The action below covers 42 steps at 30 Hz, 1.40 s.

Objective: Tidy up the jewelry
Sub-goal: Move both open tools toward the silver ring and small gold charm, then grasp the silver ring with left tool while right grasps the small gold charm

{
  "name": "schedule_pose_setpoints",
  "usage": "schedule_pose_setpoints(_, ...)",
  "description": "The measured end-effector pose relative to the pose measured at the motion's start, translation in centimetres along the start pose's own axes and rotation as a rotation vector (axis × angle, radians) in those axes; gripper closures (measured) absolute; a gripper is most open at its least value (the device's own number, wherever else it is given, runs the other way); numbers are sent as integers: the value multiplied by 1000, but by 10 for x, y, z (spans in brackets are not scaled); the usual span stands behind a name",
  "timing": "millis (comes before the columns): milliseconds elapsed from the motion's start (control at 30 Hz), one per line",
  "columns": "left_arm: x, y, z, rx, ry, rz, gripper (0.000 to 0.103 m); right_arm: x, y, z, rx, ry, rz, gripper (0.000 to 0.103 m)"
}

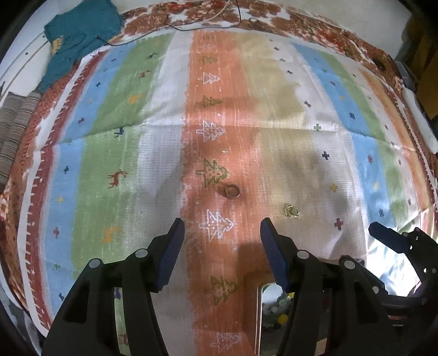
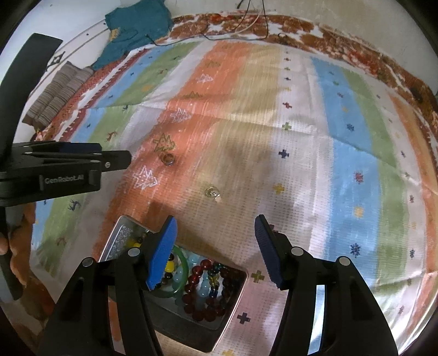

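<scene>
A brown ring [image 1: 232, 191] lies on the orange stripe of the striped cloth, just ahead of my open, empty left gripper [image 1: 222, 226]. A small gold ring [image 1: 291, 210] lies to its right on the beige stripe. In the right wrist view the brown ring [image 2: 167, 159] and the gold ring [image 2: 212, 192] lie ahead of my open, empty right gripper [image 2: 216, 223]. A metal tin [image 2: 175, 315] below the right gripper holds bead bracelets [image 2: 208, 287] and a green bangle [image 2: 183, 271]. The left gripper [image 2: 82, 161] shows at the left.
The striped cloth [image 1: 109, 153] covers the surface. A teal garment [image 1: 79, 35] and a striped grey fabric roll [image 1: 13, 126] lie at the far left. Thin cables [image 1: 191, 24] run along the far edge. The tin's edge [image 1: 258, 315] shows under the left gripper.
</scene>
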<state>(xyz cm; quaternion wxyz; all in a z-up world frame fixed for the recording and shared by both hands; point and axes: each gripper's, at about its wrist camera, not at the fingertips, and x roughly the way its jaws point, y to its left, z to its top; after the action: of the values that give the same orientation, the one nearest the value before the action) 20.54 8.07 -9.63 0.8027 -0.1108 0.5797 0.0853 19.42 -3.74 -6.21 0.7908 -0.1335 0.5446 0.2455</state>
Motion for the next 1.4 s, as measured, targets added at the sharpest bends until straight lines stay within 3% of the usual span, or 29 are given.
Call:
schedule_pose_setpoints(933, 71, -3, 35, 24, 149, 20, 48, 61, 10, 28, -133, 131, 5, 44)
schedule_pose_setpoints(1400, 100, -9, 43, 60, 209, 33, 52, 86, 10, 36, -160, 196, -1, 58)
